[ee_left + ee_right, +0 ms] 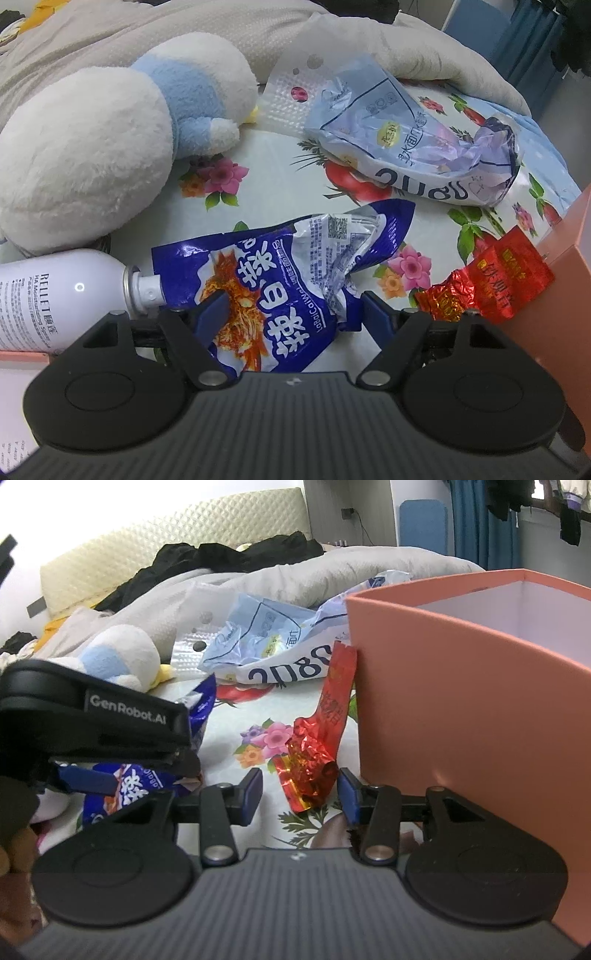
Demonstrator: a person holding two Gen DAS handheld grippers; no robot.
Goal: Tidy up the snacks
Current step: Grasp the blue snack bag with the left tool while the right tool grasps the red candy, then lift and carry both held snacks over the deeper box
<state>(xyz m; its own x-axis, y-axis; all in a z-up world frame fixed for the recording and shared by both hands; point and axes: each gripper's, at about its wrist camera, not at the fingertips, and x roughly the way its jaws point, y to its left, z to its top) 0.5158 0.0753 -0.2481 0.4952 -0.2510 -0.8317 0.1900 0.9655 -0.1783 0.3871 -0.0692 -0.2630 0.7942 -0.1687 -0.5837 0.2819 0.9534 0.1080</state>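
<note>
A dark blue snack bag (pixel 273 280) lies crumpled on the flowered sheet, its near end between the fingers of my left gripper (pixel 293 314), which is open around it. The bag also shows in the right wrist view (pixel 129 786) under the left gripper's body. A red foil packet (pixel 314 771) leans against the pink box (pixel 461 716); its low end lies between the fingers of my right gripper (pixel 301 797), open around it. It also shows in the left wrist view (pixel 487 280). A pale blue and white snack bag (pixel 413 140) lies further back, also in the right wrist view (pixel 273 650).
A white and blue plush toy (pixel 110 147) lies at the left. A white spray can (pixel 62 295) lies at the near left beside the dark blue bag. A grey quilt (pixel 295 579) is heaped at the back. The open pink box stands at the right.
</note>
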